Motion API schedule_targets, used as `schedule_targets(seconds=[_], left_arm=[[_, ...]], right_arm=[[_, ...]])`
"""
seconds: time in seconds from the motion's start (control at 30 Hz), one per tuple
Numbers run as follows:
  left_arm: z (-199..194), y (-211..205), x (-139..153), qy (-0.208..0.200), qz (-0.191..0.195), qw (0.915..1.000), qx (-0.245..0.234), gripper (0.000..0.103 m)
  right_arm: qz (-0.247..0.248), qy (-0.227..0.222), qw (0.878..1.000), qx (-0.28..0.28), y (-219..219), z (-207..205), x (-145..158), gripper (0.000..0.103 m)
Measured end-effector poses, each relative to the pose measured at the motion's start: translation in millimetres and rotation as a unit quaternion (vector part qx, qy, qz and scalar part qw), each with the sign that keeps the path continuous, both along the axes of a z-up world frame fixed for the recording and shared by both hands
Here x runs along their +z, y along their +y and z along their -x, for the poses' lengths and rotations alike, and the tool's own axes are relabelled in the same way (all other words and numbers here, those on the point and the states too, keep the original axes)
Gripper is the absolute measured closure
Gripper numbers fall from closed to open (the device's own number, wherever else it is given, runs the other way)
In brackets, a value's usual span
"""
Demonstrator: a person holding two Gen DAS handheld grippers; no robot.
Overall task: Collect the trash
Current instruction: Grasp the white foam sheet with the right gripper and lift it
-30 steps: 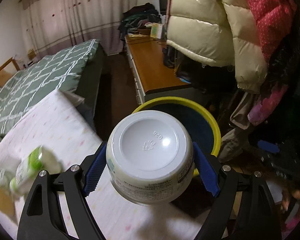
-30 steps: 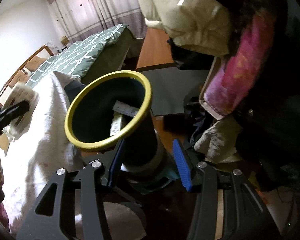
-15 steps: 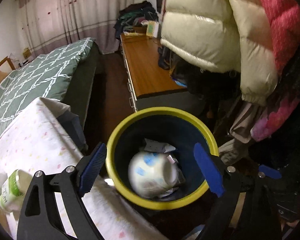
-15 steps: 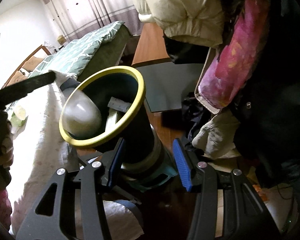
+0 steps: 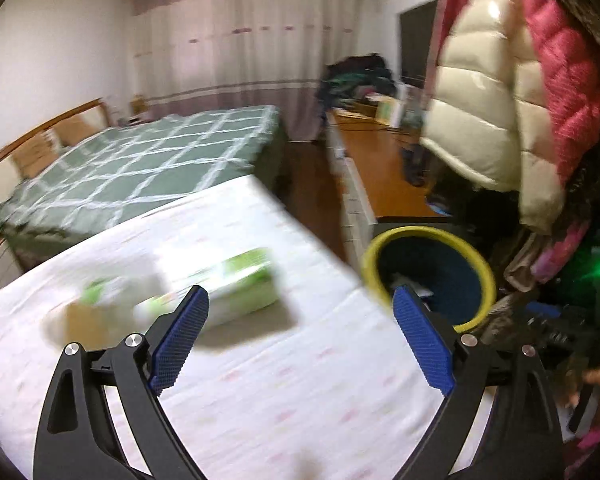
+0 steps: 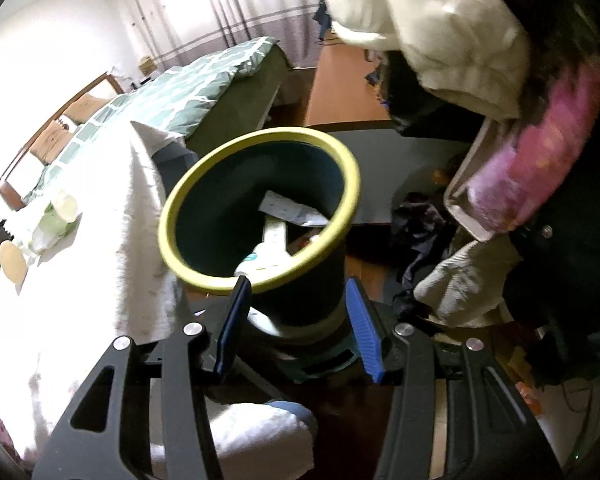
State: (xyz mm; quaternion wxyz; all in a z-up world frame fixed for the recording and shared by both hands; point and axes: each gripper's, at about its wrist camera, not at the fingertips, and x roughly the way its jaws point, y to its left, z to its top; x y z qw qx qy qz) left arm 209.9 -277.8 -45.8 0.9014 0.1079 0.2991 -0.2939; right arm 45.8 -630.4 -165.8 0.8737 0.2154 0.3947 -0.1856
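My left gripper (image 5: pixel 299 294) hovers over the white-clothed table (image 5: pixel 300 380), its jaws opening wide with nothing between them. Ahead of it lie a blurred green-and-white carton (image 5: pixel 240 284) and a tan disc (image 5: pixel 80 320). The dark trash bin with a yellow rim (image 5: pixel 428 236) stands off the table's right edge. In the right wrist view my right gripper (image 6: pixel 297 282) is shut on the bin's lower body, the yellow rim (image 6: pixel 260 136) tilted toward the camera. A white cup (image 6: pixel 260 258) and paper scraps lie inside. Green-and-white bottles (image 6: pixel 56 216) rest on the table at the left.
A bed with a green checked cover (image 5: pixel 140 160) lies beyond the table. A wooden low cabinet (image 5: pixel 380 168) runs along the right. Cream and red puffer jackets (image 5: pixel 500 100) hang above the bin. Clothes are piled on the floor (image 6: pixel 460 288) to its right.
The white cup left the left gripper and dropped into the bin. The left gripper then swung left over the table with its jaws wider. The right gripper kept hold of the bin.
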Motion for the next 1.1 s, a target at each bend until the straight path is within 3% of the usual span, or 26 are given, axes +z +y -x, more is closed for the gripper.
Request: schedule_targets(seconds=[0.23, 0.33, 0.53, 0.8, 1.1], left_arm=[[-14, 115, -24, 0.002, -0.007, 0.9952, 0.097, 0.010], [-27, 167, -43, 0.015, -0.012, 0.9888, 0.148, 0.010], [-41, 230, -66, 0.016, -0.019, 0.9778, 0.208, 0.010], [-38, 245, -83, 0.031, -0.023, 0.9789, 0.200, 0.010], [-33, 244, -79, 0.036, -0.001, 0.9816, 0.188, 0.010]], right_arm=[[0.027, -0.003, 0.998, 0.061, 48, -45, 25, 0.056], [0.031, -0.010, 0.994, 0.100, 76, -71, 40, 0.056], [0.035, -0.030, 0.982, 0.183, 140, -128, 71, 0.056], [0.042, -0.048, 0.955, 0.289, 233, -205, 105, 0.056], [0.089, -0.035, 0.906, 0.413, 335, -292, 109, 0.056]])
